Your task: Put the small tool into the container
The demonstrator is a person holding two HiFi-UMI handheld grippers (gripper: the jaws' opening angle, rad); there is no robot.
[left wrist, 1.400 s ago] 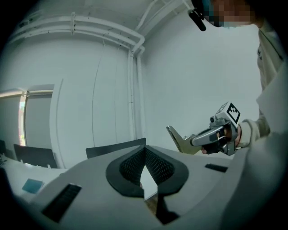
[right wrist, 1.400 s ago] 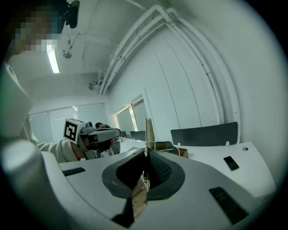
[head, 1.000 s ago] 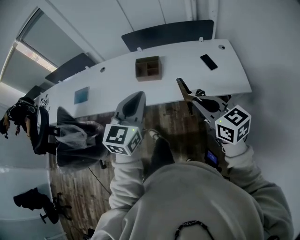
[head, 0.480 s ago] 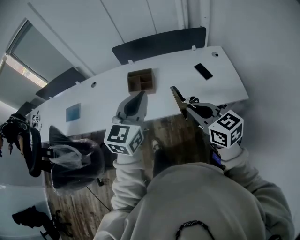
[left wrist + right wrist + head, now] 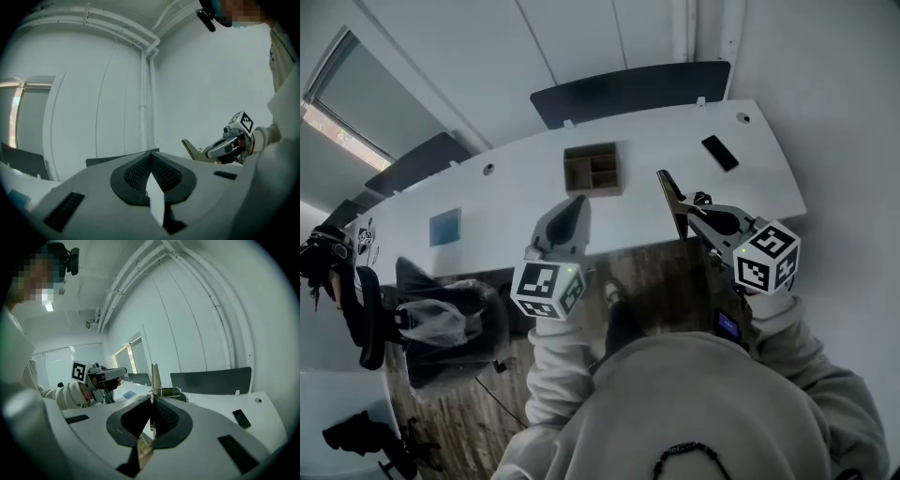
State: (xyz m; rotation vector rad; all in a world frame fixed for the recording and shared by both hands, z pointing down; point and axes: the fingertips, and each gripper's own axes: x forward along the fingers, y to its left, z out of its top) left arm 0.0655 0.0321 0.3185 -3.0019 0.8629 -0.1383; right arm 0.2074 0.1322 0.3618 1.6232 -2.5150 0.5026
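A brown wooden container (image 5: 592, 170) with several compartments stands on the long white desk (image 5: 516, 192). My right gripper (image 5: 694, 210) hovers over the desk's near edge, to the right of the container, shut on a flat tan tool (image 5: 669, 192) that sticks out ahead of the jaws. In the right gripper view the tool (image 5: 155, 375) rises as a thin blade above the closed right gripper (image 5: 151, 400). My left gripper (image 5: 575, 204) is shut and holds nothing, just in front of the container. From the left gripper (image 5: 151, 155) the tool's tip (image 5: 191, 148) shows at the right.
A black phone (image 5: 719, 152) lies on the desk at the far right, and a blue card (image 5: 444, 227) at the left. A dark panel (image 5: 628, 89) runs behind the desk. An office chair with a plastic bag (image 5: 441, 319) stands on the wooden floor at the left.
The head view has swayed a little. Both grippers hold about the same places near the desk edge, and the right one still grips the tool.
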